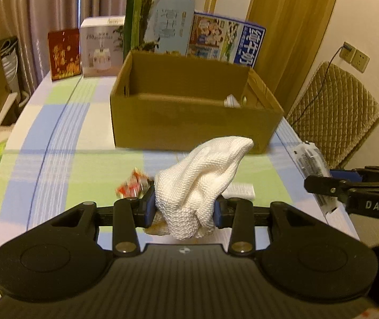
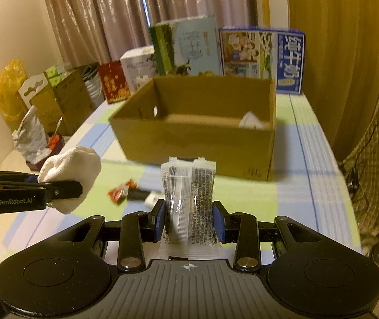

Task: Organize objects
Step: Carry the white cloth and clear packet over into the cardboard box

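Note:
My left gripper is shut on a white knitted cloth, held above the checked tablecloth. The same cloth shows at the left of the right wrist view. My right gripper is shut on a clear plastic packet with black print, held upright; it appears as the packet at the right edge of the left wrist view. An open cardboard box stands ahead of both grippers, box, with something white in its right corner. A small red wrapper lies on the cloth-covered table.
Several printed cartons stand in a row behind the box along the table's far edge. A quilted chair back is at the right. More boxes and bags sit on the floor at the left. A white paper slip lies by the left gripper.

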A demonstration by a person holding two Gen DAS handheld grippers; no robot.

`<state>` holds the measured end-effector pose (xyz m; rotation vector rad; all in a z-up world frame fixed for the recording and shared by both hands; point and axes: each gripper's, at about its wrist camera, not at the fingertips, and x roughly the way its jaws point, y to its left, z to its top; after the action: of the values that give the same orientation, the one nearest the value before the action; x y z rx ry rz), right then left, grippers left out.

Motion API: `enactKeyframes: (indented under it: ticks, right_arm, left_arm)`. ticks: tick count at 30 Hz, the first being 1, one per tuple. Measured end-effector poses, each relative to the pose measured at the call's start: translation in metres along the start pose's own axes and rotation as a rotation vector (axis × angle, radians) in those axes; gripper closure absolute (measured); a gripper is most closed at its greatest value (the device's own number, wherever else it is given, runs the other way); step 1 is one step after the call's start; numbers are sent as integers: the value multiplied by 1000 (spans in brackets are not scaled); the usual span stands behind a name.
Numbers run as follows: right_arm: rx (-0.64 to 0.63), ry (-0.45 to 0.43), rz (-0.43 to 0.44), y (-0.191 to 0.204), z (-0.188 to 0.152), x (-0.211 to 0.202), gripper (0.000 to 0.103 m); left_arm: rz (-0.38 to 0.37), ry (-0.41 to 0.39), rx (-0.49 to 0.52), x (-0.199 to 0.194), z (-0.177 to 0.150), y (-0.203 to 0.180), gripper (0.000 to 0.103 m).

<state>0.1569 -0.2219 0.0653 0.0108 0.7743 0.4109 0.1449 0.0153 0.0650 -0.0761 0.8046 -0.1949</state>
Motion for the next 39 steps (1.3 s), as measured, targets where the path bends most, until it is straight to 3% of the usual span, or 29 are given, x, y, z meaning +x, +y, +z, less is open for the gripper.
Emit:
enactKeyframes:
  ticks: [12,19,28,31,33,39]
  right_arm:
    - [-24,-50,21,-19,120,48,69]
    - [34,-28,30,-35,172,110,69]
    - [120,74,25,-57,178,190,69]
    - [147,86,32,-62,179,202,69]
    - [164,94,42,-64,179,209,69]
    - [162,107,44,-64,175,217,69]
  left_arm:
    - [4,-34,39,62,122,27,68]
    - [33,-22,44,116,175,40,68]
    - [38,49,32,183,180,59,68]
    - [48,56,35,197,183,63,63]
    - [69,45,34,203,185,66,56]
    - [63,14,42,198,183,67,56]
